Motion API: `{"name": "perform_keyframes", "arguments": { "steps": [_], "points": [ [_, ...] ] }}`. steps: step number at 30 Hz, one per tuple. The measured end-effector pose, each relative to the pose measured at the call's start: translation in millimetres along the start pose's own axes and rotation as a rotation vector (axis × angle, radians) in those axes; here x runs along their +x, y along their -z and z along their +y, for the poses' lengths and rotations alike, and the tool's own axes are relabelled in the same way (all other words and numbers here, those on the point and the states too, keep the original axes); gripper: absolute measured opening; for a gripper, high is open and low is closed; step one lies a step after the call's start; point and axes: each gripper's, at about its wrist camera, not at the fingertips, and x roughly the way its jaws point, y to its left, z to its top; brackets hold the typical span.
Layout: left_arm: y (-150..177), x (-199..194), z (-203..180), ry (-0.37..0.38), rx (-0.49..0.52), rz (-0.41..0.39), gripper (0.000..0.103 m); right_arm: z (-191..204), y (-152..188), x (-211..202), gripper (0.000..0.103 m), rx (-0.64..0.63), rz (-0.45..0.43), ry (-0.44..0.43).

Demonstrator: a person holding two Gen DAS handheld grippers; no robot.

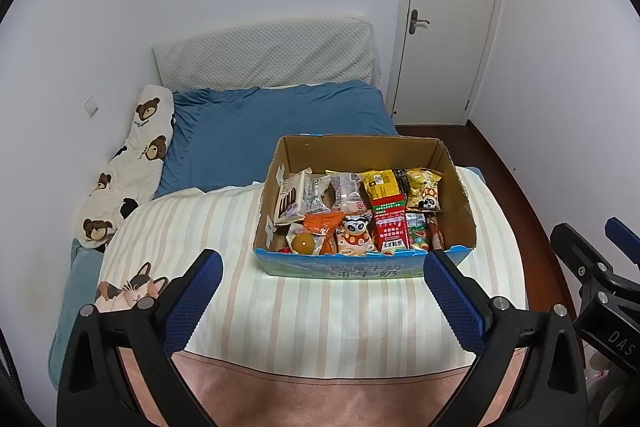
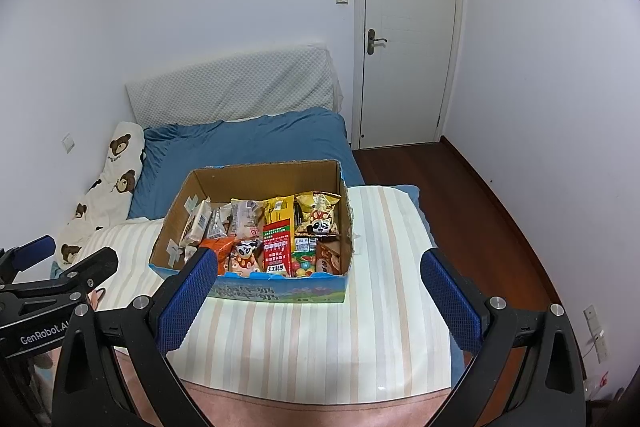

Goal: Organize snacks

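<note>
Leftmost, a bear-print pillow [image 1: 132, 163] lies along the wall beside the blue bedsheet [image 1: 280, 123], with a white padded headboard [image 1: 264, 55] behind. Nearer, a striped quilt [image 1: 320, 307] carries a cat print [image 1: 132, 287] at its left edge, partly cut off by the left gripper [image 1: 322, 267], whose blue-padded fingers are spread wide and hold nothing. On the quilt sits an open cardboard box [image 1: 460, 211] packed with snacks: a red carton [image 1: 390, 227], a yellow panda-print bag [image 1: 424, 189] and a cow-figure packet [image 1: 354, 235]; small wrappers beneath are hard to make out. Nothing blocks the box. The right gripper [image 2: 314, 269] is likewise released and empty, its left finger covering the box's near corner. Only the right wrist view shows wall sockets [image 2: 596, 331] low at right; a closed white door [image 2: 408, 35] stands behind.
</note>
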Motion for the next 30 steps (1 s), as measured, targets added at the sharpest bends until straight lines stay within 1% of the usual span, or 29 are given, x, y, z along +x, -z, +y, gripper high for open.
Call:
{"name": "perform_keyframes", "arguments": {
  "steps": [13,30],
  "points": [
    [-0.3,-2.4,0.4,0.001,-0.005,0.0,0.103,1.0,-0.6,1.9,0.103,-0.007,0.008,-0.002],
    [1.2,-4.3,-0.9,-0.003,-0.001,-0.002,0.103,2.2,4.1,-3.1,0.103,-0.003,-0.006,-0.007]
  ]
}}
